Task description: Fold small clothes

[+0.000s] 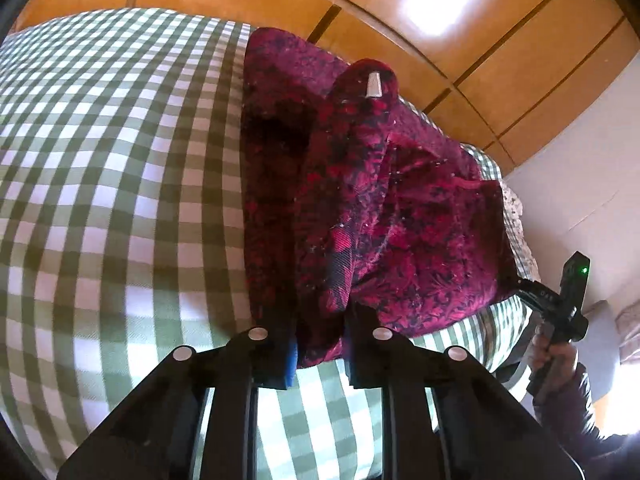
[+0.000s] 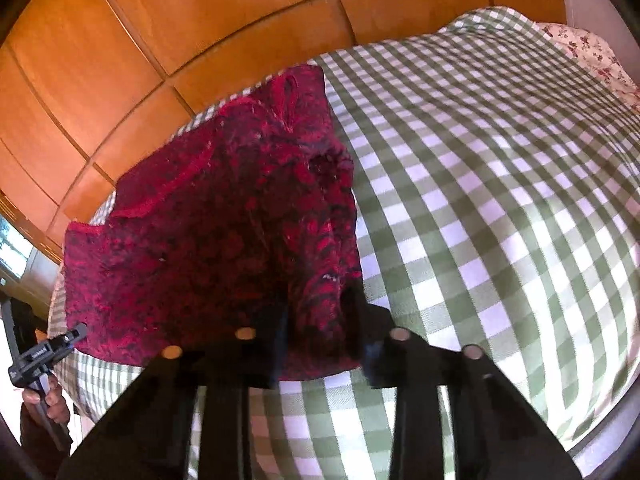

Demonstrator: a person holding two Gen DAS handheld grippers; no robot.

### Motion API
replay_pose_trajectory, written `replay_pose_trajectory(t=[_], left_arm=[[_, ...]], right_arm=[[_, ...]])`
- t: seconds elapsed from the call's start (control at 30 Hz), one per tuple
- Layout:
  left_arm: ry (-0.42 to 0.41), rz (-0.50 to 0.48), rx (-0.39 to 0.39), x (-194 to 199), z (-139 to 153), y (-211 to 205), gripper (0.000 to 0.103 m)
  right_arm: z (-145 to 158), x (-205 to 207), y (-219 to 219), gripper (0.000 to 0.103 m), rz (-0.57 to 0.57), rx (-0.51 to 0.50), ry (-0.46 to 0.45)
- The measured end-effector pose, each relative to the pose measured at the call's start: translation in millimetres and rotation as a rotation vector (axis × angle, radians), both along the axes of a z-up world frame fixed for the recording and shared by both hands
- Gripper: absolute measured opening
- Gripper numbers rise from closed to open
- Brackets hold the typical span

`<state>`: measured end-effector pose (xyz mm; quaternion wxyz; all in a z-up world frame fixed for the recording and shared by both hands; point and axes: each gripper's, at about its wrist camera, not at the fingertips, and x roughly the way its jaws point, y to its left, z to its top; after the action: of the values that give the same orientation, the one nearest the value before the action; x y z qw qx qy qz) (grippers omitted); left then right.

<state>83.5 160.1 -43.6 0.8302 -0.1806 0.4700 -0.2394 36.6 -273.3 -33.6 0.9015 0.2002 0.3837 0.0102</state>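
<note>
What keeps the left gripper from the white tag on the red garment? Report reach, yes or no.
Probably no: the left gripper is shut on the near edge of the red garment, and the white tag sits at its far end. Released, its path looks free.

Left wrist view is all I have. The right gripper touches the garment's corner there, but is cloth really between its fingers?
Observer: Yes. The right wrist view shows the right gripper with a fold of the garment between its fingers.
Operator: And the garment's far edge, how does it look?
Observer: It lies flat on the checked cover, and a narrow slit opens in it.
</note>
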Motion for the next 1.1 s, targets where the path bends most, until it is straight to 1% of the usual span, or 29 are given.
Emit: replay_pose_trajectory(t=[0.03,0.27,0.37,0.47,0.5,0.6,0.63,0.67,0.7,0.73,0.77,0.8,0.83,0.9,0.93,1.0,1.03,1.07,1.1], left_arm=[[-0.005,-0.001,0.000,-2,1,2,0.014],[0.011,-0.014,-0.037,-26,-3,9,0.013],[0.019,-0.042,-0.042,-42,-1,13,0.013],[0.036,-0.065,-0.045,-73,4,22,0.013],[0.040,-0.075,-0.036,-86,5,27,0.013],[0.058,-0.077,-0.013,-104,0,32,0.014],[0.061,-0.075,-0.001,-106,-1,33,0.016],[0.052,-0.062,0.028,-106,-1,32,0.018],[0.034,-0.034,0.066,-103,2,33,0.021],[0.022,-0.022,0.075,-98,4,31,0.031],[0.002,-0.011,0.082,-96,9,33,0.038],[-0.039,0.021,0.098,-92,19,36,0.057],[-0.077,0.049,0.114,-92,26,35,0.069],[-0.140,0.072,0.153,-84,40,34,0.070],[-0.155,0.073,0.175,-84,44,33,0.070],[-0.192,0.090,0.253,-74,45,26,0.070],[-0.220,0.092,0.311,-70,46,20,0.071],[-0.244,0.089,0.372,-65,46,10,0.074],[-0.253,0.088,0.415,-62,45,5,0.080]], right_arm=[[4,-2,1,0.012,0.002,0.002,-0.005],[17,-34,8,0.011,0.032,0.048,-0.022],[18,-56,8,0.011,0.048,0.074,-0.006],[16,-86,10,0.011,0.088,0.090,0.037],[15,-94,12,0.011,0.100,0.088,0.049],[8,-111,17,0.012,0.129,0.060,0.097],[7,-111,19,0.014,0.123,0.031,0.109],[7,-110,21,0.017,0.115,0.005,0.111],[11,-107,24,0.020,0.111,-0.033,0.101],[16,-104,27,0.025,0.105,-0.059,0.083],[22,-101,30,0.038,0.101,-0.092,0.057],[30,-96,35,0.043,0.102,-0.125,0.025],[37,-91,41,0.050,0.101,-0.155,-0.002],[47,-77,54,0.052,0.107,-0.215,-0.052],[48,-70,59,0.055,0.109,-0.232,-0.060],[47,-54,71,0.061,0.102,-0.283,-0.068],[43,-48,75,0.065,0.102,-0.301,-0.065],[38,-42,80,0.066,0.104,-0.316,-0.057],[30,-34,85,0.067,0.103,-0.333,-0.042]])
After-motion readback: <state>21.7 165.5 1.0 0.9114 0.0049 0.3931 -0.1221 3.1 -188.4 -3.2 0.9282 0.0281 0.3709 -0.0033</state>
